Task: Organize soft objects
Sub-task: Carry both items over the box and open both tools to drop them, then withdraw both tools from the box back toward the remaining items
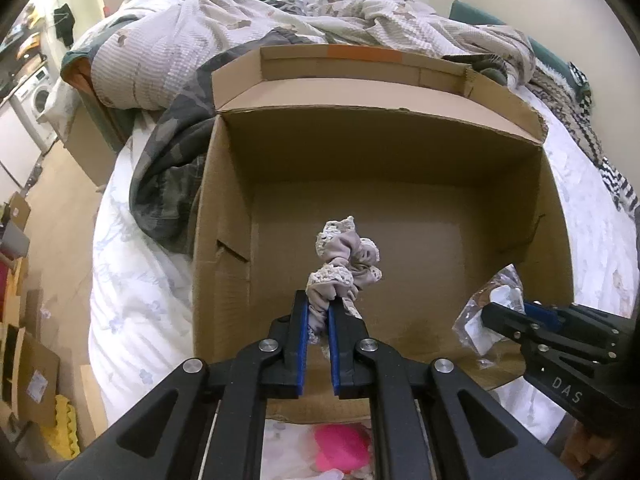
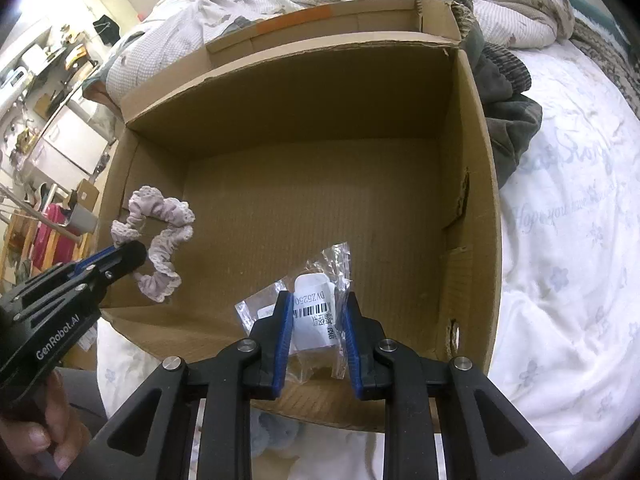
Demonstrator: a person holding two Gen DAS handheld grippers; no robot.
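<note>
The left hand-held gripper point(image 1: 318, 308) is closed on a pale lilac scrunchie with lace edging point(image 1: 346, 256), which bunches up just ahead of its blue pads and hangs over the near left part of an open cardboard box point(image 1: 400, 152). From the right wrist view the same scrunchie point(image 2: 160, 240) shows as an open loop dangling from the left hand-held gripper's tip point(image 2: 128, 254), above the box's left wall.

The right hand-held gripper point(image 2: 316, 300) clamps a crinkled clear plastic bag with a white barcode label point(image 2: 316, 312) between its blue pads point(image 2: 284, 332), holding it over the near edge of the box point(image 2: 304, 96). Beyond both tools the box floor is bare brown cardboard, with nothing lying on it; both soft items are held above it rather than resting inside. The box's far flap stands upright.

The box sits on a bed with a white floral sheet point(image 2: 568, 280). Past the far wall of the box lies a rumpled pale quilt point(image 1: 248, 28), and dark grey clothing point(image 1: 172, 168) is heaped to the left of the box.
</note>
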